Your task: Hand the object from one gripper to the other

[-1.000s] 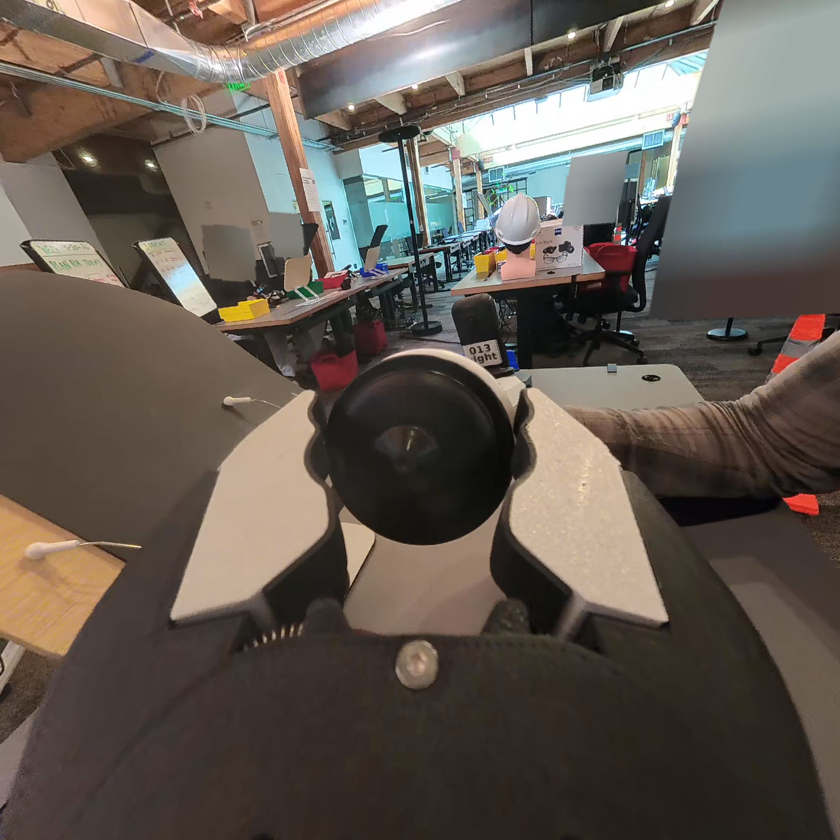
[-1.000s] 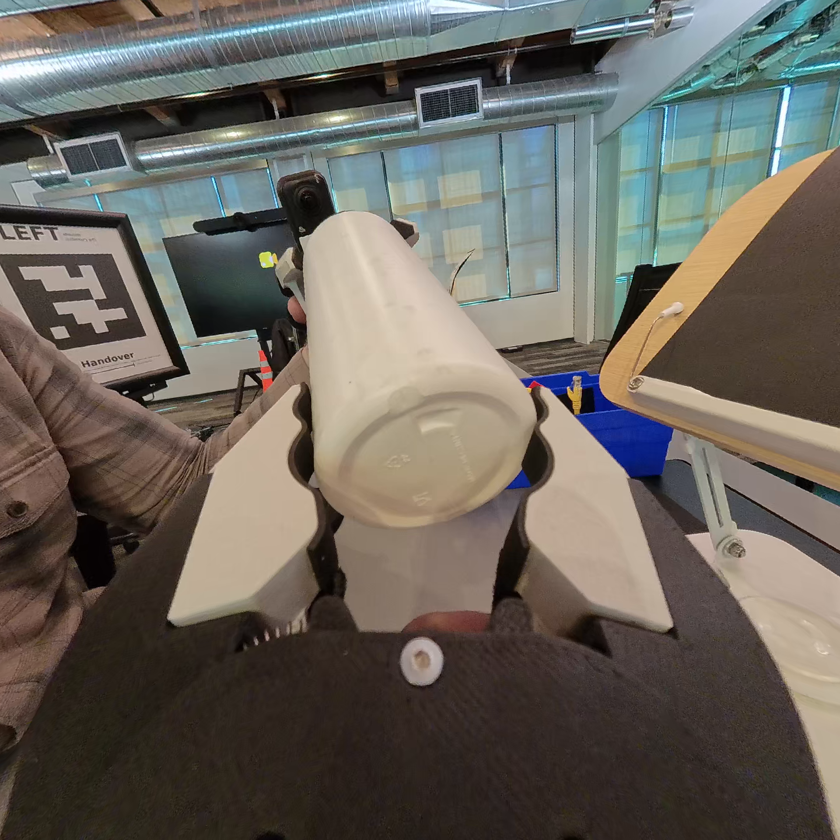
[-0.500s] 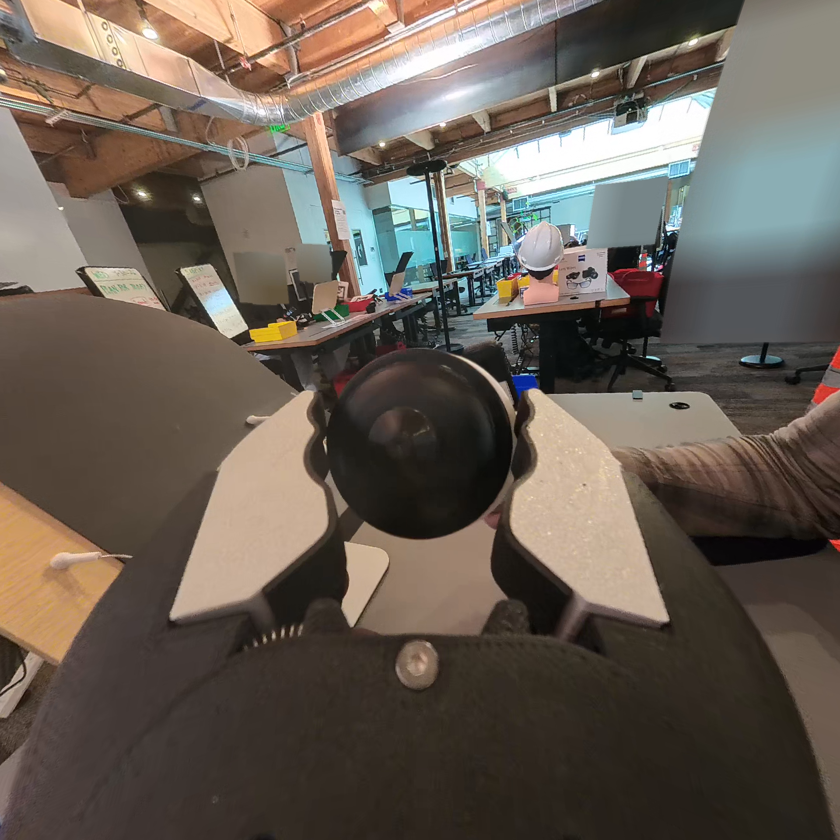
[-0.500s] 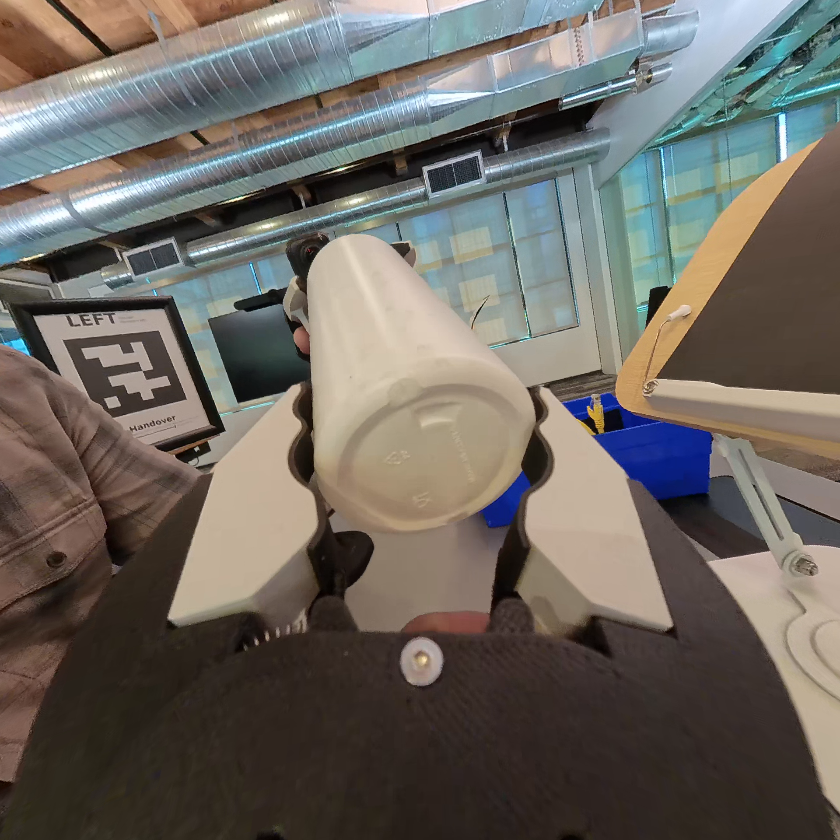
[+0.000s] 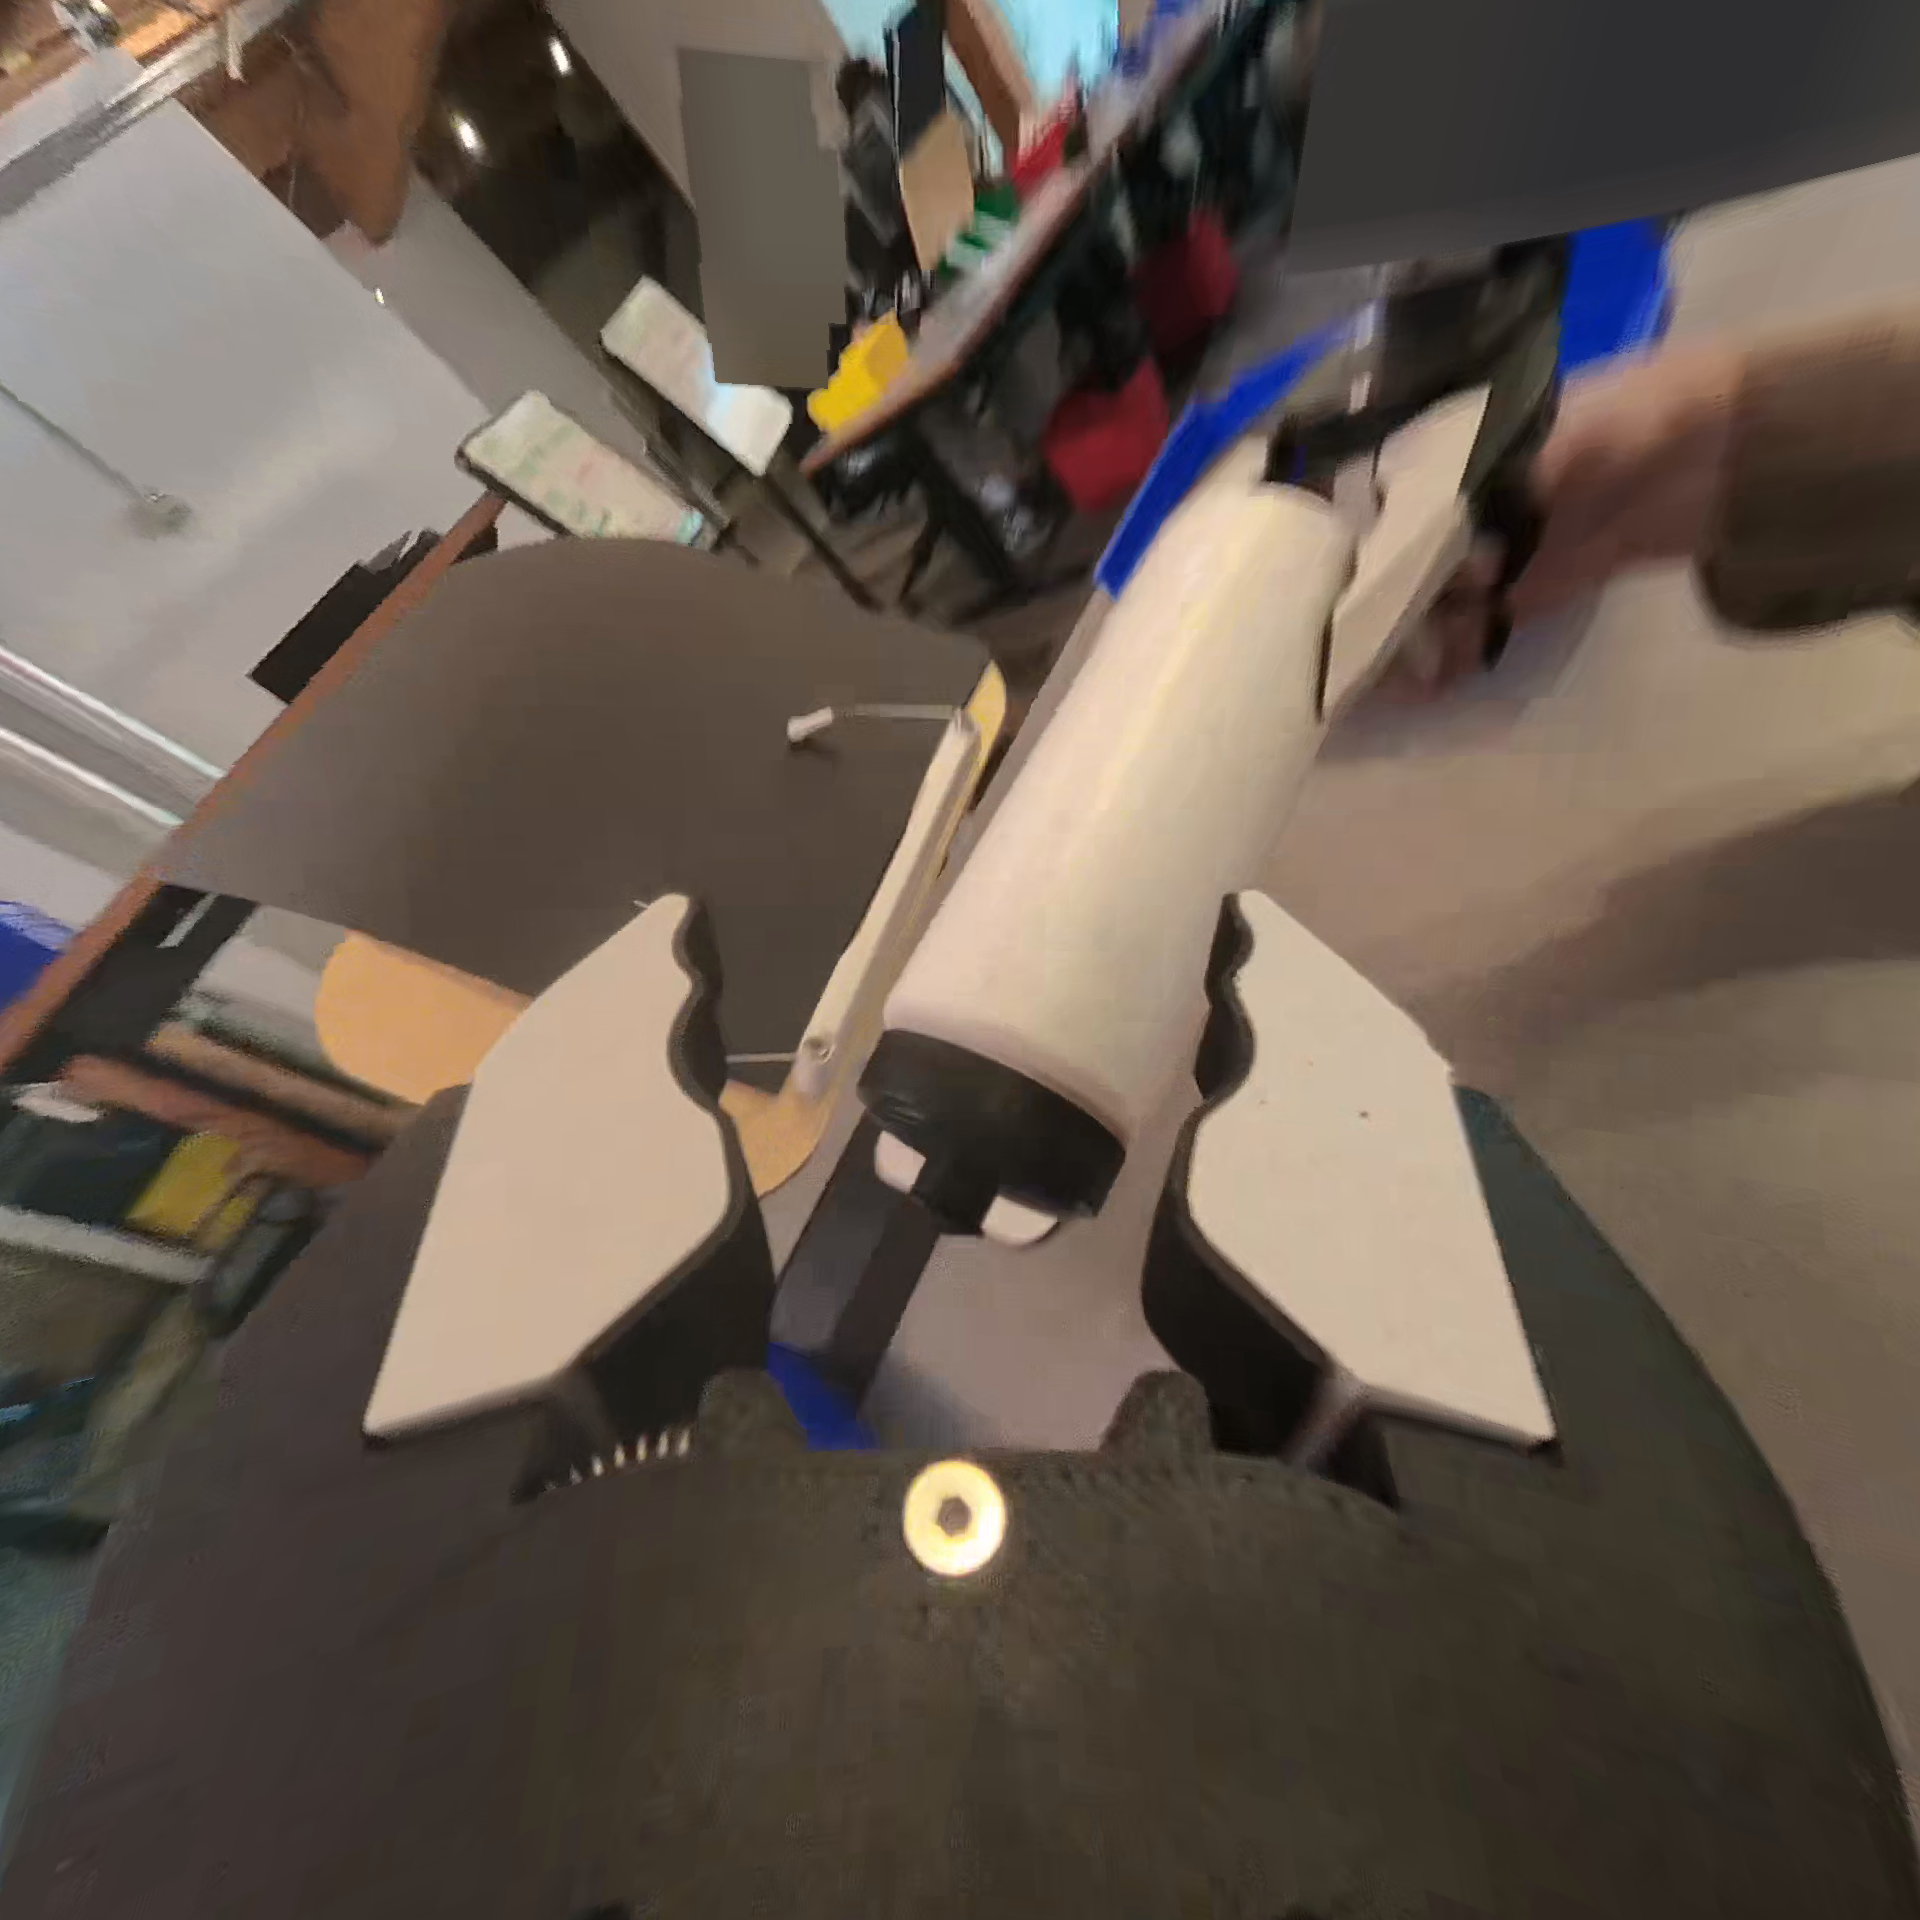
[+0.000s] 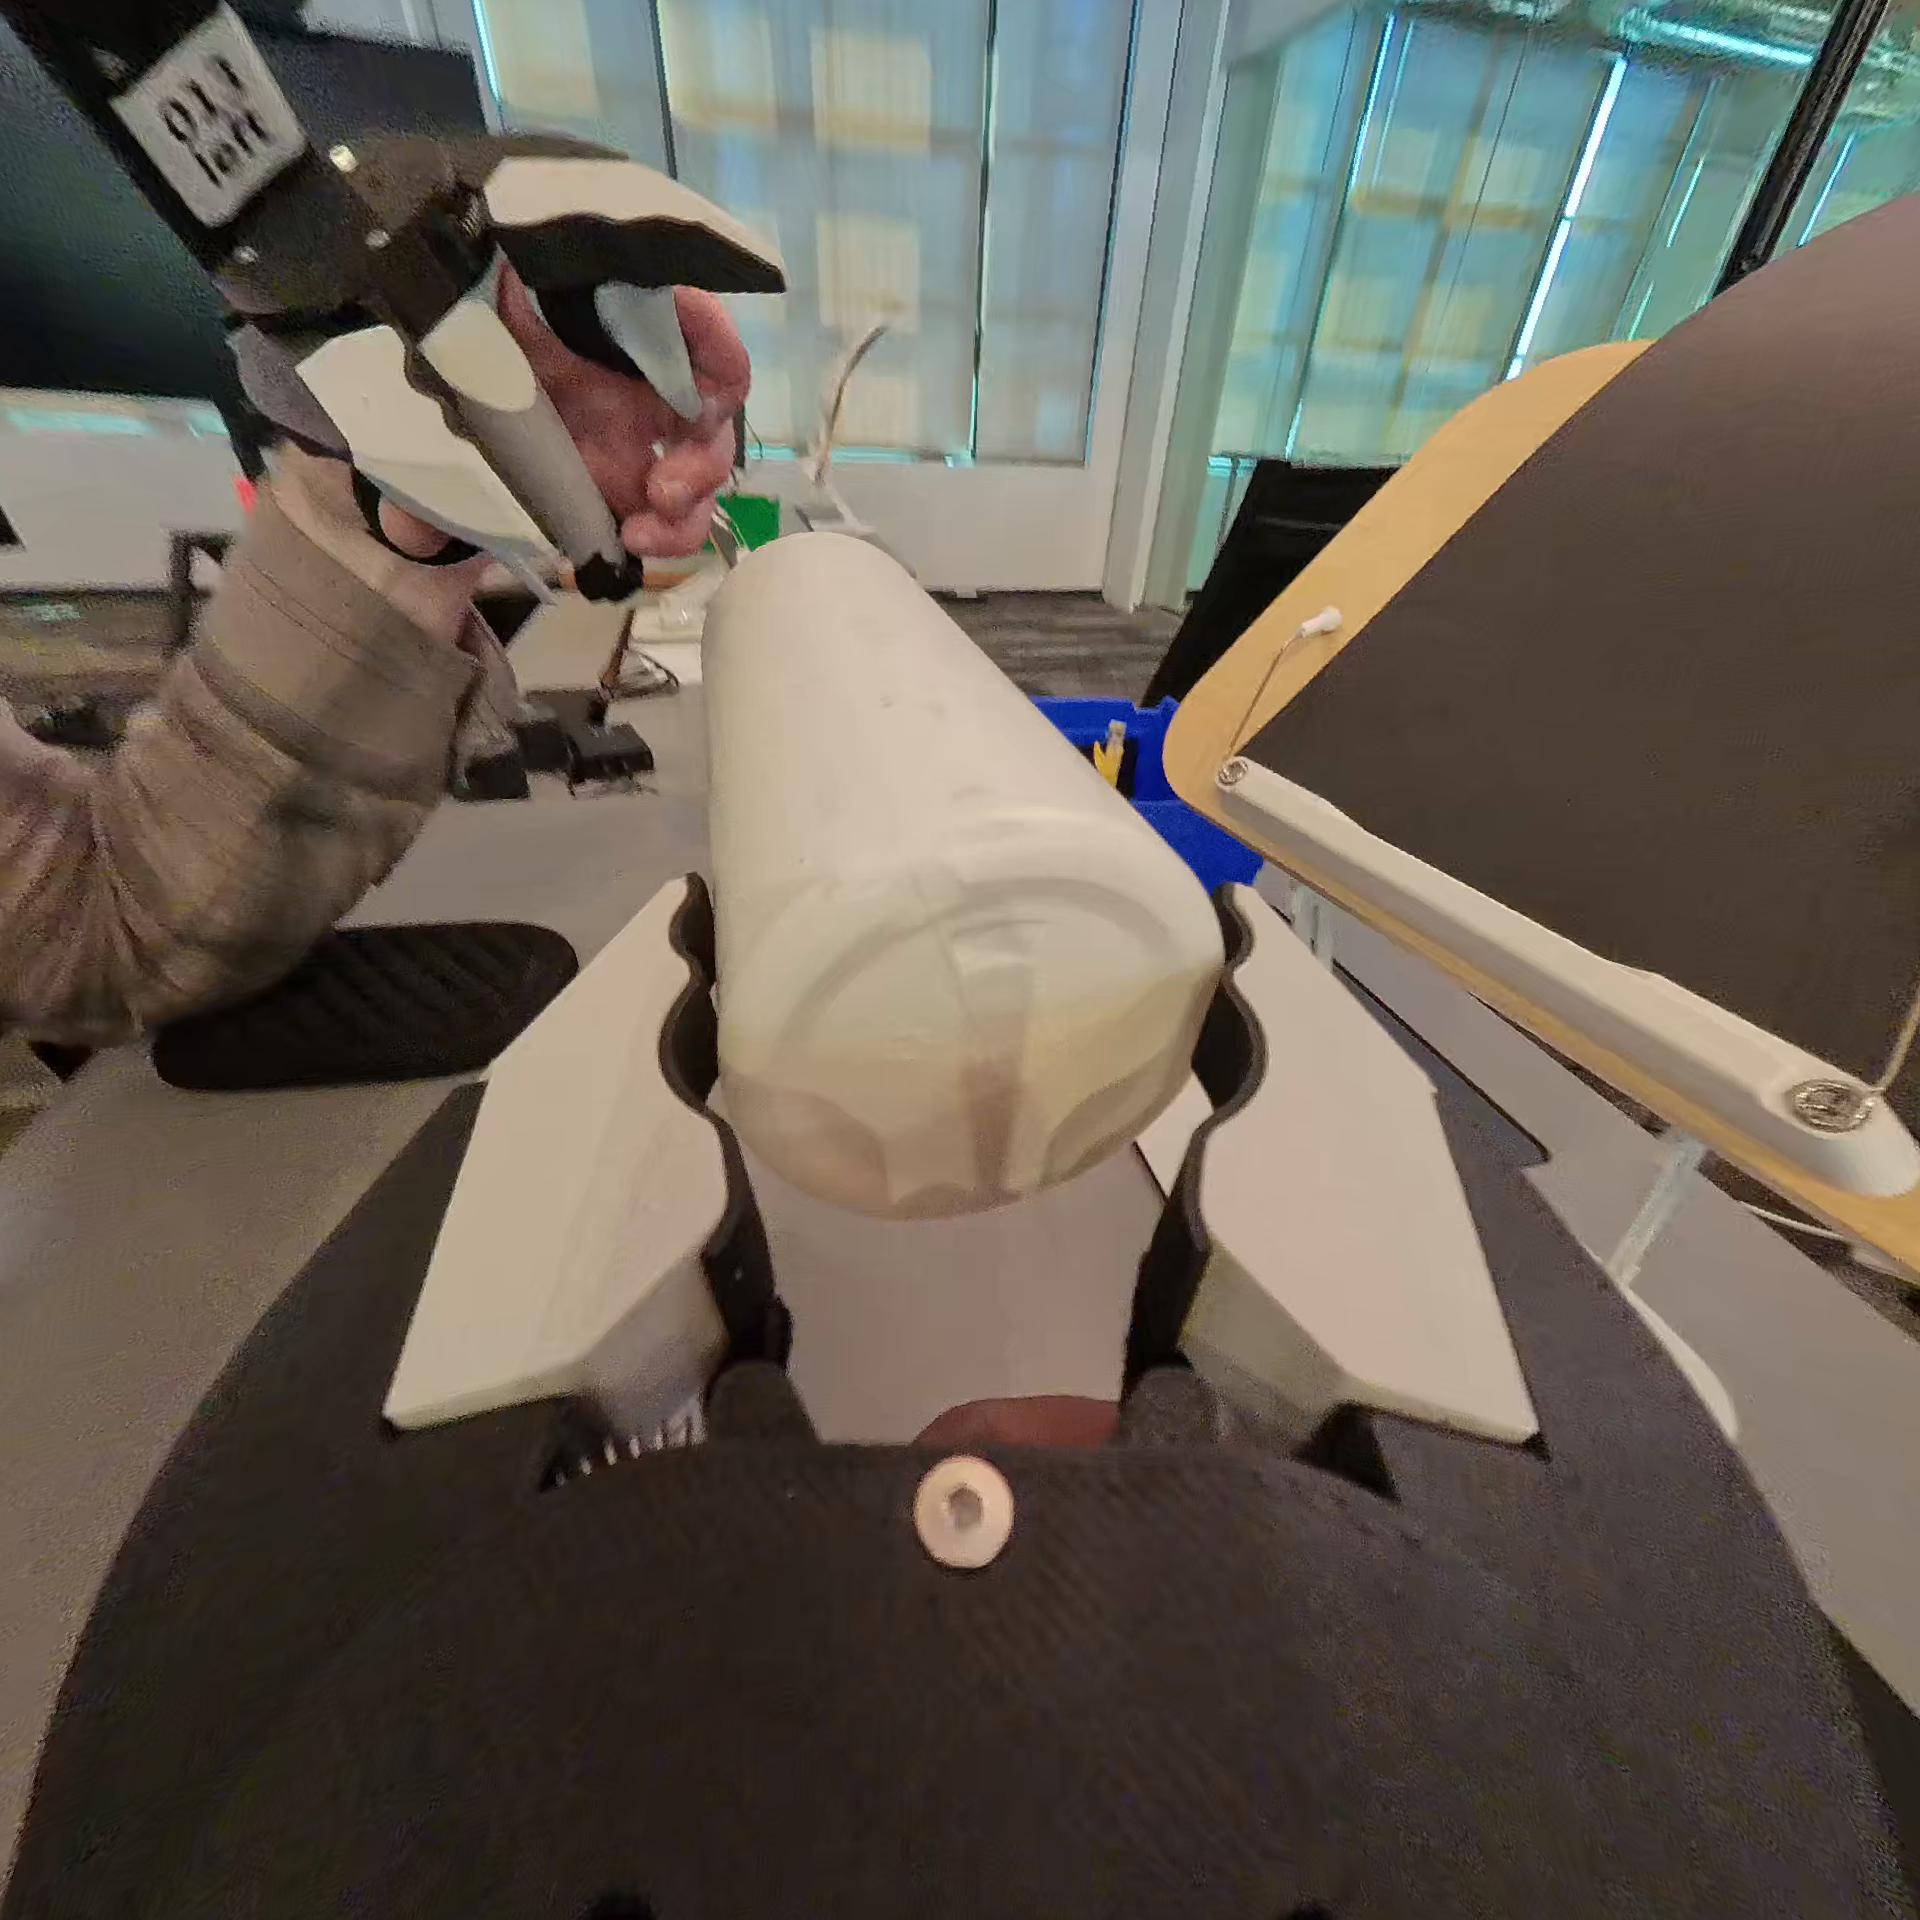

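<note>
bottle (image 6: 894, 831): matt white plastic, faintly scuffed
cap (image 5: 987, 1132): black ribbed plastic
sleeve (image 6: 239, 769): soft checked cloth

An open-plan office used as a lab workspace is shown. A wall of tall glazed window panels (image 6: 1091, 208) over grey carpet is seen in the right wrist view, along with a pale grey tabletop (image 6: 551, 862) and a blue plastic storage bin (image 6: 1164, 790). In the blurred left wrist view, long wooden work tabletops (image 5: 966, 312) cluttered with yellow plastic bins (image 5: 857, 374) and red items are made out, with leaning whiteboards (image 5: 582, 478) beside them.
</note>
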A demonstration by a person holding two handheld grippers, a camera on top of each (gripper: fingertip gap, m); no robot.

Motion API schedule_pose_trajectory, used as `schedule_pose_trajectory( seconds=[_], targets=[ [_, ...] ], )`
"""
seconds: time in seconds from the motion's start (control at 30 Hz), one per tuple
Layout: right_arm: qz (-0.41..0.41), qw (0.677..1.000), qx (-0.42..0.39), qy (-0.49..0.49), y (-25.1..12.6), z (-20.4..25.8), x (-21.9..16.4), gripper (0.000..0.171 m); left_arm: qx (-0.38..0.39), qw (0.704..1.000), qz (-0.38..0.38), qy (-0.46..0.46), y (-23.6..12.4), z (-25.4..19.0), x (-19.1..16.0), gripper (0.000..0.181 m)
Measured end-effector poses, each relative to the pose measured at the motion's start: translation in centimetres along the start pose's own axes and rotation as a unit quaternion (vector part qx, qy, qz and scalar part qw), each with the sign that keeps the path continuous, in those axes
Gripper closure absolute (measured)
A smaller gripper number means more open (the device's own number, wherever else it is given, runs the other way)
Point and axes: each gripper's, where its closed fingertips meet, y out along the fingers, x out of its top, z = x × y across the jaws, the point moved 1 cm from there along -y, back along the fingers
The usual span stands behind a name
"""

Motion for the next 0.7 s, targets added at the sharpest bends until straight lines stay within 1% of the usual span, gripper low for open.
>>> schedule_pose_trajectory(
  seconds=[0.03,0.1,0.2,0.3,0.43,0.53,0.63,0.7],
  targets=[
    [0.011,1.000,-0.003,-0.008,0.0,0.1,-0.1,0.079,0.001,0.999,0.031,0.032,0.6,-0.6,-0.6,0.094],
    [0.033,0.999,-0.009,-0.021,-0.1,0.1,-0.4,0.079,-0.004,0.995,0.074,0.069,1.6,-1.7,-1.6,0.092],
    [0.067,0.997,-0.011,-0.046,-0.1,0.3,-1.0,0.079,-0.027,0.992,0.093,0.083,2.7,-3.1,-2.3,0.086],
    [0.093,0.993,-0.002,-0.071,0.0,1.0,-1.3,0.079,-0.053,0.987,0.131,0.077,3.5,-4.1,-3.8,0.075],
    [0.122,0.987,0.015,-0.101,0.1,2.3,-1.5,0.079,-0.124,0.978,0.159,0.052,4.5,-6.3,-5.9,0.080],
    [0.147,0.981,0.025,-0.122,0.3,3.1,-1.9,0.079,-0.161,0.970,0.176,0.053,5.0,-7.7,-6.8,0.082],
    [0.164,0.976,0.035,-0.141,0.7,4.0,-2.0,0.079,-0.176,0.965,0.184,0.064,5.8,-8.8,-7.2,0.081],
    [0.175,0.971,0.038,-0.156,0.9,4.5,-2.0,0.079,-0.192,0.960,0.193,0.067,6.4,-9.8,-7.7,0.077]
  ],
)
